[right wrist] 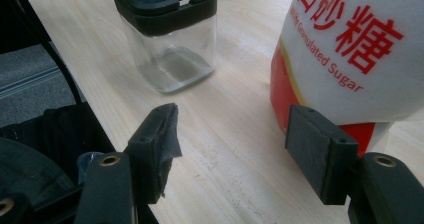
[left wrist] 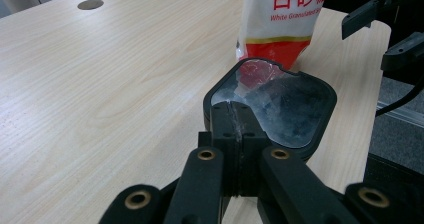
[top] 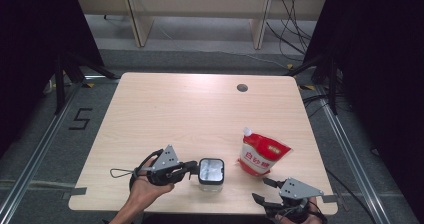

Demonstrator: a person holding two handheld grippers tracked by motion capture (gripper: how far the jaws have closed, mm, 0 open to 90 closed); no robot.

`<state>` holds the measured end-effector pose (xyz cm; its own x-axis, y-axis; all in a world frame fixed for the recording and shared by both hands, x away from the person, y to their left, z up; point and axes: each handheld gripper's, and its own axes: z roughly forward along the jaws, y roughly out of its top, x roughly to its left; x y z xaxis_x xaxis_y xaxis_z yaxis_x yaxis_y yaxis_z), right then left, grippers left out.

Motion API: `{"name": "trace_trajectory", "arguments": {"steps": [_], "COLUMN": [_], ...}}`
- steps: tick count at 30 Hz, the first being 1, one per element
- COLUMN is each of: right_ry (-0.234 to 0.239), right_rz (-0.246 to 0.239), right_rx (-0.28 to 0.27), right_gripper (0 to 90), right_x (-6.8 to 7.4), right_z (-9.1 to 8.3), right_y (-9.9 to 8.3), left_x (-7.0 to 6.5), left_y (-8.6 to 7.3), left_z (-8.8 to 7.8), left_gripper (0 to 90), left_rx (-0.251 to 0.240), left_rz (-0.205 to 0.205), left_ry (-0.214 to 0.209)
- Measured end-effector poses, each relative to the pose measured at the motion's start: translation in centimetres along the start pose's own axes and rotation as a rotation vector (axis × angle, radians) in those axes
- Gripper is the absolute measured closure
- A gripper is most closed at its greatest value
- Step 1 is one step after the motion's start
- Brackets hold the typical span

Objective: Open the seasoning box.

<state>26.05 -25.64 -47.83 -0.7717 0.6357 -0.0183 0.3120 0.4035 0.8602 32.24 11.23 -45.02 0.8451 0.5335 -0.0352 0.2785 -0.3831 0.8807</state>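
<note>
Two things stand on the table (top: 165, 104): a clear jar (top: 211, 173) with a black lid, and a red-and-white sugar pouch (top: 261, 155) at its 2 o'clock, well apart. Nothing lies between them. The left gripper (top: 192, 168) is clamped together on the jar lid's rim at the jar's 9 o'clock. The right gripper (top: 264, 190) stands with jaws apart, empty, the pouch just beyond at its 12 o'clock.
</note>
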Motion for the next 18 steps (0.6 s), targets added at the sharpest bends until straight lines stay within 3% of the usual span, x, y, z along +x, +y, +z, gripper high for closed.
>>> {"name": "trace_trajectory", "arguments": {"steps": [1,5,7,8,18], "right_ry": [0.015,0.002,0.005,0.003,0.019], "right_rz": [0.016,0.011,0.017,0.009,0.004], "right_rx": [0.003,0.019,0.02,0.011,-0.009], "right_gripper": [38.5,38.5,38.6,40.6,52.0], "right_x": [0.08,0.12,0.21,0.21,0.94], "right_z": [0.06,0.05,0.11,0.22,0.95], "right_y": [0.01,0.07,0.11,0.16,0.82], "left_x": [-0.03,0.08,-0.07,0.1,0.15], "left_y": [-0.01,-0.09,-0.15,-0.15,-0.33], "left_z": [0.05,0.14,0.12,0.1,0.08], "left_gripper": [89.0,89.0,89.0,88.9,88.9], "left_rx": [-0.001,0.0,-0.001,-0.003,-0.014], "left_rz": [0.004,0.006,-0.016,0.001,-0.012], "left_ry": [0.006,0.005,0.013,0.009,0.007]}}
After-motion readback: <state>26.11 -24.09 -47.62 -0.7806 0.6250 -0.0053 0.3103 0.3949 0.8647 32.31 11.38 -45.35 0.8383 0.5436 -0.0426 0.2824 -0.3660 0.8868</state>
